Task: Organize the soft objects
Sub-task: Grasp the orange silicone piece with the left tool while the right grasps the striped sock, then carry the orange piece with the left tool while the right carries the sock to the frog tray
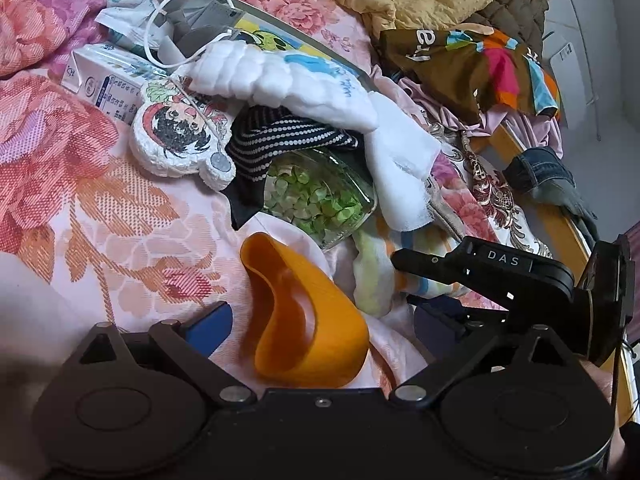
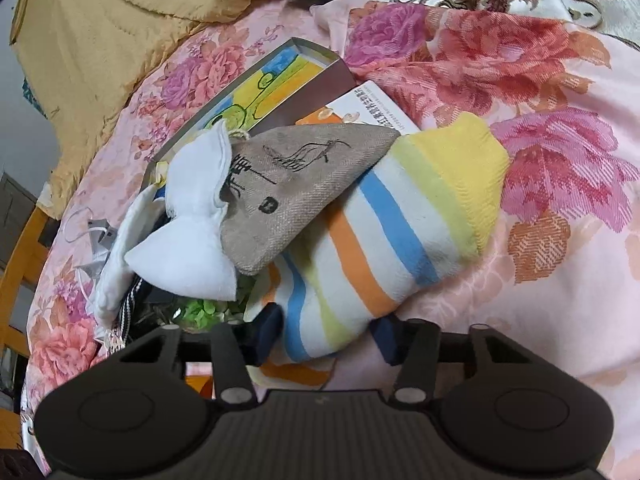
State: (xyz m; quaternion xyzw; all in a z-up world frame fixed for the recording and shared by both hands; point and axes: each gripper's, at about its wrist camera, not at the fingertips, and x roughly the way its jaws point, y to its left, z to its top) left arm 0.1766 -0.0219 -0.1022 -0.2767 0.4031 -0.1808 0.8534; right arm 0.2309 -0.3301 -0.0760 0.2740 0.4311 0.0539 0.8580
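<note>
A striped sock (image 2: 384, 232) with yellow, blue and orange bands lies on the floral bed sheet (image 2: 560, 320). My right gripper (image 2: 327, 336) is shut on its near end, a dark pad pressing each side. A grey-brown linen pouch (image 2: 304, 184) and a white padded cloth (image 2: 192, 232) rest on the sock's far part. In the left wrist view the same sock (image 1: 372, 284) shows under the right gripper (image 1: 404, 280). My left gripper (image 1: 324, 326) stands open, and an orange soft cup-shaped piece (image 1: 304, 320) sits between its blue pads without touching them.
A glass jar of green bits (image 1: 320, 200), a cartoon plush (image 1: 180, 136), a black dotted cloth (image 1: 280, 140), a white plush (image 1: 288, 80) and a tissue pack (image 1: 104, 84) crowd the middle. Clothes (image 1: 480, 68) and a yellow blanket (image 2: 120, 20) lie behind. The wooden bed edge (image 1: 540, 200) runs along the right.
</note>
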